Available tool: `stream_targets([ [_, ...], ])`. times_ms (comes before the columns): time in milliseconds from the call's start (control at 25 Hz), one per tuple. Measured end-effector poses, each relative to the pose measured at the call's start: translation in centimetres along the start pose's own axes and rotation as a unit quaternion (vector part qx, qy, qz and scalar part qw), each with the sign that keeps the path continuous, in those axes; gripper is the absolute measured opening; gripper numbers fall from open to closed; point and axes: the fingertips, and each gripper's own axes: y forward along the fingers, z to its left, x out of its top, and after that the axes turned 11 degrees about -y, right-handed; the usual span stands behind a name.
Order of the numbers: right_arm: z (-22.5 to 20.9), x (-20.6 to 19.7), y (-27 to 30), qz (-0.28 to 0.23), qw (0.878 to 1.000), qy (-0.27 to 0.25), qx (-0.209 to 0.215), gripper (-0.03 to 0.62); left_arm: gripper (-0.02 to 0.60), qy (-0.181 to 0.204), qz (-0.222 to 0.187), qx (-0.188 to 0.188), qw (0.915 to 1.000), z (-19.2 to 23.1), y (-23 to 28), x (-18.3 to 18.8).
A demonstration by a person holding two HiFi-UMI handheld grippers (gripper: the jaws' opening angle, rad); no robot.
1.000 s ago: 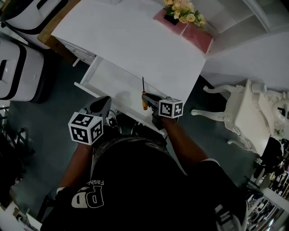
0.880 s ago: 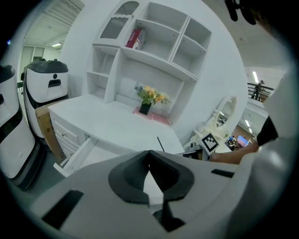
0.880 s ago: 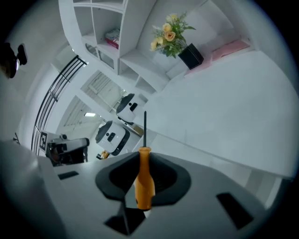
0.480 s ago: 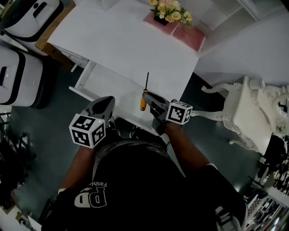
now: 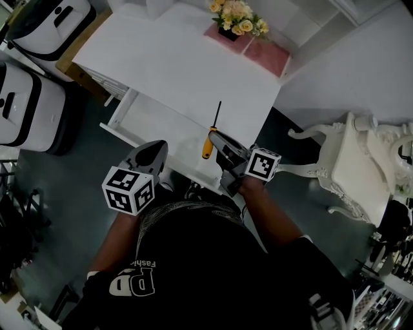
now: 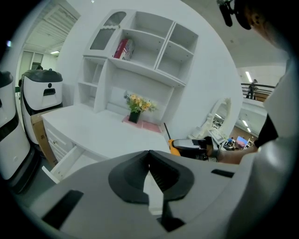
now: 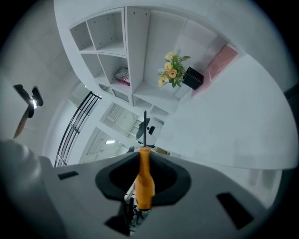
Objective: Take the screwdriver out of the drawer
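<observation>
White bench point(image 5: 187, 71) w/ hutch shelves point(image 6: 149, 51) at back, yellow flowers point(image 5: 235, 16) by pink mat point(image 5: 268, 57), drawer point(image 5: 139, 119) pulled open at front. Right tongs point(image 5: 216, 138) clenched on orange handle of screwdriver point(image 5: 208, 145), black shaft pointing away toward hutch; held in air over bench front edge, out of drawer, by its right end. Left tongs point(image 5: 157, 148) closed, tips together, nothing btwn, near drawer front. Black shirt point(image 5: 193, 258) printed "PD" plus "Fashi…", rest cut off. Red book point(image 6: 122, 49) on shelf, print too small to read. White ornate chair point(image 5: 352, 161) off to right.
</observation>
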Motion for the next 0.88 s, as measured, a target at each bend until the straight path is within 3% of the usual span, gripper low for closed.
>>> stream_targets([
  [360, 6.7, 0.8, -0.7, -0.051, 0.998, 0.01, 0.044, 0.078, 0.014, 0.01, -0.039, -0.027, 0.9988, -1.8, -4.4, 1.1],
  [880, 16.0, -2.5, -4.3, -0.099, 0.993, -0.003, 0.06, 0.078, 0.014, 0.0, -0.07, -0.055, 0.996, -3.5, -13.0, -2.9],
])
